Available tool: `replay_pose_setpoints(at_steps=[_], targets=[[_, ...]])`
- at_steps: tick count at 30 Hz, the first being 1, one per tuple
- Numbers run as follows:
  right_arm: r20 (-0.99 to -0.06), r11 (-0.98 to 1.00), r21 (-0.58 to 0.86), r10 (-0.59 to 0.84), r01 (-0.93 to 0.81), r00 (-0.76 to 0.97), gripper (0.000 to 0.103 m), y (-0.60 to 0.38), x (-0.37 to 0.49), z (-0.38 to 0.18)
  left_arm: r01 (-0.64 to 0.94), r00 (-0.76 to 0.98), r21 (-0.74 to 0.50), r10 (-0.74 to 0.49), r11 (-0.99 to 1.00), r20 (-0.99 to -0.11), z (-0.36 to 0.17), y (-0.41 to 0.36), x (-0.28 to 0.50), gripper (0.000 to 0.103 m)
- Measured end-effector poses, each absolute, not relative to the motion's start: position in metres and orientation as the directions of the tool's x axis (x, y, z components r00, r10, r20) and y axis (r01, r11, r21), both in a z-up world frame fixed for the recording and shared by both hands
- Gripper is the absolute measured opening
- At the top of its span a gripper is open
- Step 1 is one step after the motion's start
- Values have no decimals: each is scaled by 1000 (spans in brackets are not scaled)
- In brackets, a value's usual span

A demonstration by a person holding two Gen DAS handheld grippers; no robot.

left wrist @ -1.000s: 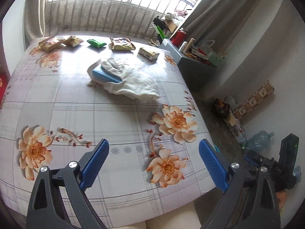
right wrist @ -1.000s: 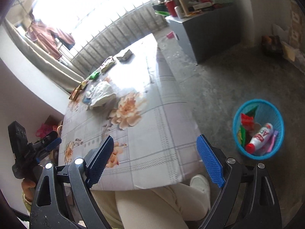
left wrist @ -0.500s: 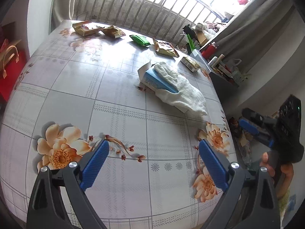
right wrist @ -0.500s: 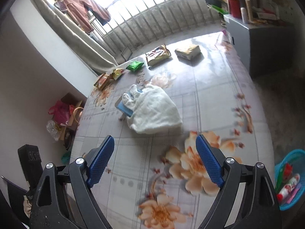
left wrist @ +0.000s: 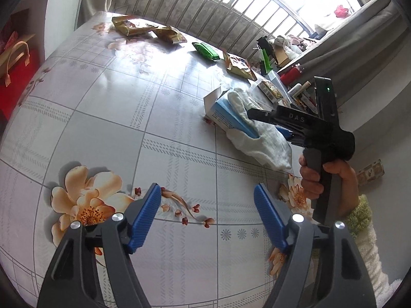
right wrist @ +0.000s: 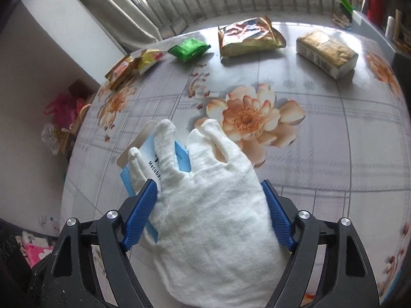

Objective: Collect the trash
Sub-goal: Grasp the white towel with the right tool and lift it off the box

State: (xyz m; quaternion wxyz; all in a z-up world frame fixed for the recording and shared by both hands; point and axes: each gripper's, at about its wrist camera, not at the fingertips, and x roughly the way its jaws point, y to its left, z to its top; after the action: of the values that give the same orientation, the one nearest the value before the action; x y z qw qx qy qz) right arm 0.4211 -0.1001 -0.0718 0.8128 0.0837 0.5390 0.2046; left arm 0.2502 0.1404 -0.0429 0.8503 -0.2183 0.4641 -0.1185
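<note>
A white cloth glove (right wrist: 215,218) lies on a blue and white box (right wrist: 151,159) on the flowered table. My right gripper (right wrist: 208,213) is open, with its blue pads on either side of the glove. In the left wrist view the glove (left wrist: 262,138) and box (left wrist: 226,118) lie at the right, with the right gripper (left wrist: 287,133) over them. My left gripper (left wrist: 208,218) is open and empty above the table's near part. Wrappers lie along the far edge: a green one (right wrist: 188,49), a gold bag (right wrist: 249,38), a gold packet (right wrist: 326,52) and yellow ones (right wrist: 136,64).
The flowered tablecloth (left wrist: 102,118) covers the table. A railing and curtains stand behind it. A grey cabinet with bottles (left wrist: 295,77) stands at the far right. Red and pink bags (right wrist: 64,107) sit on the floor at the left.
My right gripper has come forward and down over the table and now straddles the glove. My left gripper has moved further over the table and its jaws have narrowed a little.
</note>
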Motion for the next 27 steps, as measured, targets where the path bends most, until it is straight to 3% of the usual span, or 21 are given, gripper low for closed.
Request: replay_pose_setpoints(at_steps=[5,9,13,21,22,26,27], targets=[[-836,889,424,457,-172,303,65,-111,366,-74,13,519,-495,-429,869,-739,-48,136,246,67],[-824,886,445,461,-127,329,65,-117,301,-73,45,499,-497,-451,867,-740,-52,129,233,66],[-832,909,394,416,-136,366,75,-118,254,-70,60,454,-488,-459,871,-764,-62,120,222,65],[-818,935,321,354,-151,452,78,-141,205,-47,77,457,-471,-451,879,-766,-56,117,209,63],[-821,934,327,355,-142,447,75,-145,202,-49,76,457,-471,-450,879,-767,-56,116,209,63],[-821,916,390,394,-98,414,32,-155,194,-59,80,451,-470,-452,879,-769,-57,111,208,63],[-809,903,418,418,-96,413,25,-155,193,-59,84,449,-469,-453,879,-770,-57,109,207,63]])
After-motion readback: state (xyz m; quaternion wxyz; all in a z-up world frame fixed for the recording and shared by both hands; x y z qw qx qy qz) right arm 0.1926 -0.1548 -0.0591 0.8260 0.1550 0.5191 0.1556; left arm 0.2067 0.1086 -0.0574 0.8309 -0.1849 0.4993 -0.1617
